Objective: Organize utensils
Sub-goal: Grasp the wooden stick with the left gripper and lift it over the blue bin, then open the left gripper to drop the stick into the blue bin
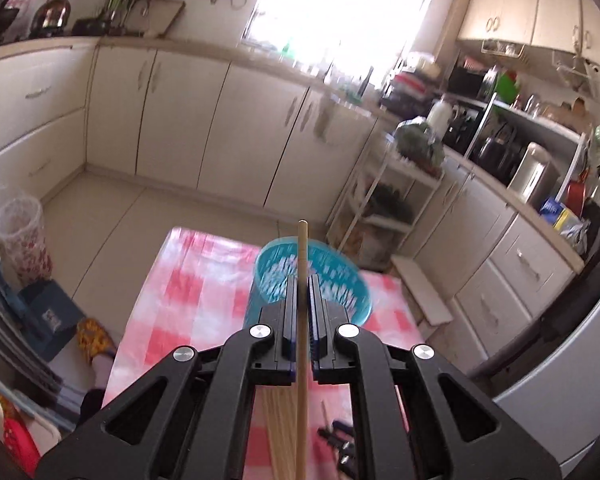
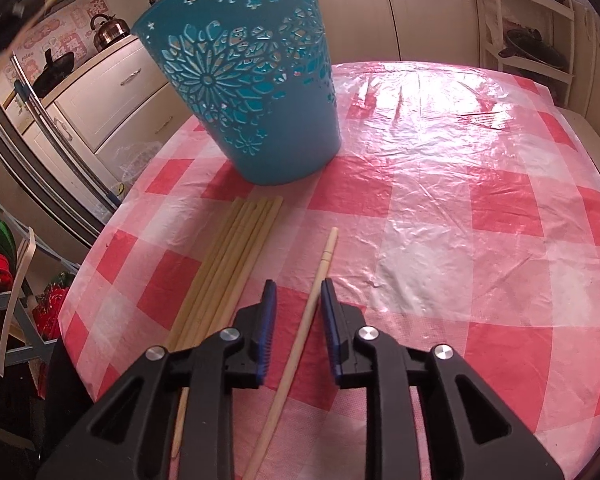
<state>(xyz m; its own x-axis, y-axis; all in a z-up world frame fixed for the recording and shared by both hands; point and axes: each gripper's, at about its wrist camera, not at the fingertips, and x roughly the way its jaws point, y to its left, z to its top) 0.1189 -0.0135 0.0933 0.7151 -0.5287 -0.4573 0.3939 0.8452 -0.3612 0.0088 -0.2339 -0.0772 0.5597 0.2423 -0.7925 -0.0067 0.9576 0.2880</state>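
In the left wrist view my left gripper is shut on one wooden chopstick, which sticks out past the fingertips. It hangs high above the table, over the rim of the blue cut-out basket. A bundle of several chopsticks lies on the cloth below. In the right wrist view the basket stands upright on the far left of the table, with the bundle lying just in front of it. My right gripper is open, low over the cloth. A single chopstick lies between its pads, not pressed.
The round table wears a pink-and-white checked plastic cloth; its left edge drops to a cluttered rack. Cream kitchen cabinets line the walls, a white shelf trolley stands beyond the table, and a fridge is at right.
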